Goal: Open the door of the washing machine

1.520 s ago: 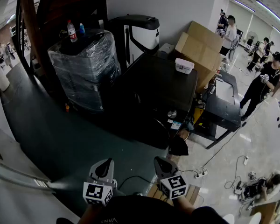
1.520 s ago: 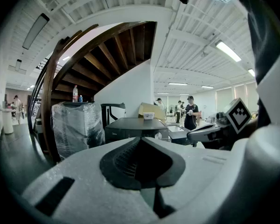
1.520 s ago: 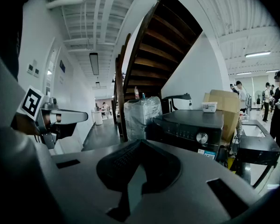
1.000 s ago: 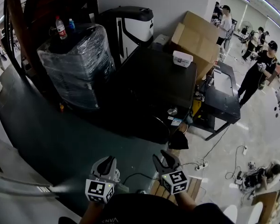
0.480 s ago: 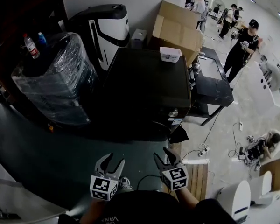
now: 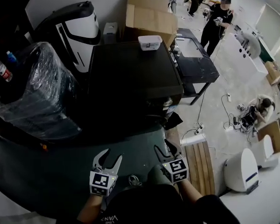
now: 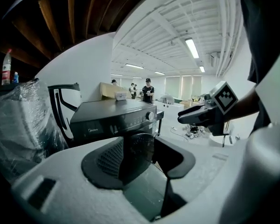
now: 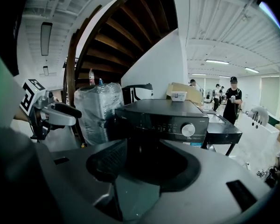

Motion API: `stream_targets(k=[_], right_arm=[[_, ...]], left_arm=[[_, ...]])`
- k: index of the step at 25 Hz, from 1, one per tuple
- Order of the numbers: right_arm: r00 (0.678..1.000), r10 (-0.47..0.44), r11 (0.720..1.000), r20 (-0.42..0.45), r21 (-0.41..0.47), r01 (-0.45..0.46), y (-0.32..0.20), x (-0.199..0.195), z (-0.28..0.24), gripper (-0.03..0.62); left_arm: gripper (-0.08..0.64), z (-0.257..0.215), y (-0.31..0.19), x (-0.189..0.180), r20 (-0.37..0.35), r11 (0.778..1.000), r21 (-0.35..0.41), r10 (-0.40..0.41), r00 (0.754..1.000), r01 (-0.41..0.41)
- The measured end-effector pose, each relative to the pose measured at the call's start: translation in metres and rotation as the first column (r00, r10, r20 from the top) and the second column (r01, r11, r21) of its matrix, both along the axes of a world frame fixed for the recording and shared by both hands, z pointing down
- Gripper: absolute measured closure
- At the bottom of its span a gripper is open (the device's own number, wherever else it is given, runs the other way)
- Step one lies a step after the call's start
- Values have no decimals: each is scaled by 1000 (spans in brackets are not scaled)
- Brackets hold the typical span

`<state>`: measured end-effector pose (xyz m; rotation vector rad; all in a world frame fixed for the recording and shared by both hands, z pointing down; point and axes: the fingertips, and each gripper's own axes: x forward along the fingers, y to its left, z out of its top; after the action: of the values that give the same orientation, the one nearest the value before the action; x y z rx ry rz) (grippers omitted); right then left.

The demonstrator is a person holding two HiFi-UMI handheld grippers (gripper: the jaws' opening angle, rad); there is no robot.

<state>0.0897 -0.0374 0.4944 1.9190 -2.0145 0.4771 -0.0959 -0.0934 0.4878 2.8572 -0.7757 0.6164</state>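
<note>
Black metal fills the middle of your head view now: the boxy black front-loading washing machine (image 6: 130,83) has slid from the far right toward the centre as you turned to face it. It stands ahead of you, with the plastic-wrapped dark stack (image 6: 37,92) to its left and a black low table (image 6: 196,62) to its right. Its round dark glass door (image 7: 137,148) is on the near face, below the control strip with the silver dial (image 8: 188,129), and looks closed, its edge flush as far as both gripper views show.

Your left gripper (image 6: 111,158), pinched together a second ago, has just spread wide. Your right gripper (image 6: 165,149) was part open and has just been opening further. Nothing sits between either pair of jaws; each view looks through the gap at the machine's front.

Both grippers hang low, near your body and well apart from the door. You are lined up and ready, I judge, but the approach and the pull are not yet begun.
</note>
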Motion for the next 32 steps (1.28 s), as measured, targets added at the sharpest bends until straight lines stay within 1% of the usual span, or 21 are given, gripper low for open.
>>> stream_targets(k=[5, 8, 10, 13, 21, 24, 26, 29, 32], right_arm=[[999, 39, 998, -12, -39, -40, -4, 12, 17, 387], [999, 35, 997, -25, -68, -37, -9, 20, 33, 387], [999, 20, 995, -36, -93, -24, -14, 27, 44, 385], [999, -12, 991, -50, -131, 6, -22, 39, 62, 380], [989, -103, 971, -105, -225, 77, -58, 94, 109, 368], [980, -153, 960, -129, -253, 117, -76, 113, 129, 367], [973, -184, 955, -139, -260, 143, -91, 123, 143, 367], [967, -214, 944, -137, -282, 168, -108, 135, 163, 367], [952, -258, 930, -162, -310, 199, -123, 145, 184, 365]], left_arm=[[362, 16, -16, 14, 70, 998, 24, 63, 996, -65], [362, 25, -23, 27, 83, 995, 31, 89, 993, -91], [362, 32, -29, 37, 94, 994, 27, 106, 990, -109], [360, 47, -40, 50, 130, 993, 24, 114, 985, -118], [360, 86, -78, 105, 230, 989, 34, 131, 964, -142], [360, 101, -92, 128, 277, 984, 36, 156, 948, -172], [360, 111, -103, 142, 318, 978, 55, 174, 932, -201], [360, 127, -116, 161, 398, 960, 93, 207, 894, -263], [360, 144, -124, 180, 450, 943, 104, 239, 861, -316]])
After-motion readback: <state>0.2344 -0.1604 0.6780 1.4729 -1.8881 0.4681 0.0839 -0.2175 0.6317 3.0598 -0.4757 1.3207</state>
